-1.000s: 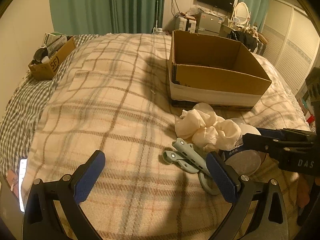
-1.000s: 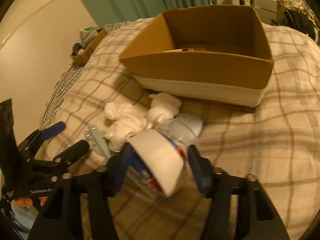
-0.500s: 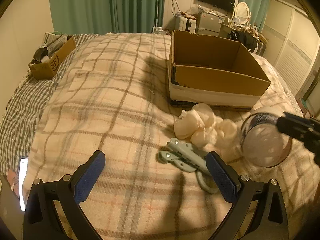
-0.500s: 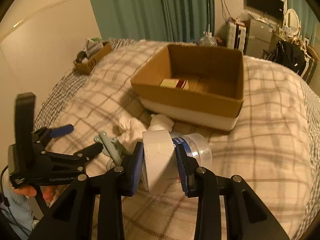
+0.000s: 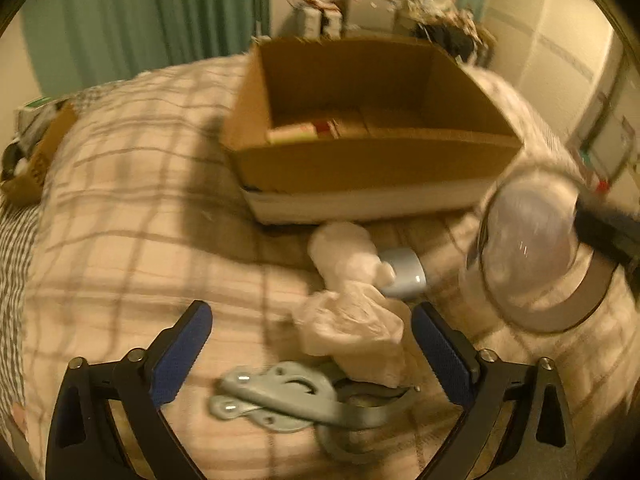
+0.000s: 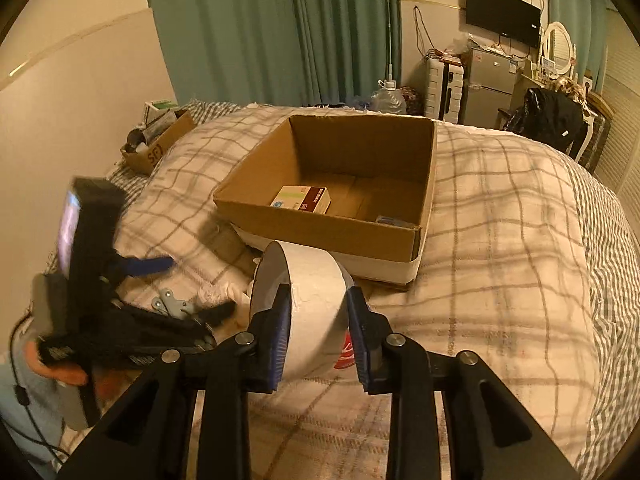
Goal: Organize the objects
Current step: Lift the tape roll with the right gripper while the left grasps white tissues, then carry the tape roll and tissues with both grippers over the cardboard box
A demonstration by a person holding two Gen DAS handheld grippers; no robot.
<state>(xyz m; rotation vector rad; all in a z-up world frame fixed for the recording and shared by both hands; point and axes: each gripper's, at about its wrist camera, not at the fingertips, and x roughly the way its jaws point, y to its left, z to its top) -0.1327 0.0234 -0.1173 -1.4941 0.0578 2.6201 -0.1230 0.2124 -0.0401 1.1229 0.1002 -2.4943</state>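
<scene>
My right gripper (image 6: 318, 322) is shut on a clear plastic tub with a white lid (image 6: 310, 296), held above the bed in front of the open cardboard box (image 6: 320, 224). The tub also shows in the left wrist view (image 5: 528, 240), at the right. My left gripper (image 5: 310, 354) is open and empty, low over crumpled white cloth (image 5: 352, 320) and a grey metal clamp tool (image 5: 292, 398). A small silver cup (image 5: 402, 276) lies by the cloth. The box holds a small carton (image 6: 302, 199).
A plaid blanket (image 6: 500, 240) covers the bed. A small cardboard box of oddments (image 6: 158, 144) sits at the far left edge. A water bottle, fridge and cluttered desk stand beyond the bed's far end.
My right gripper has lifted the tub off the bed and carried it up toward the box. My left gripper has moved forward over the cloth and clamp tool.
</scene>
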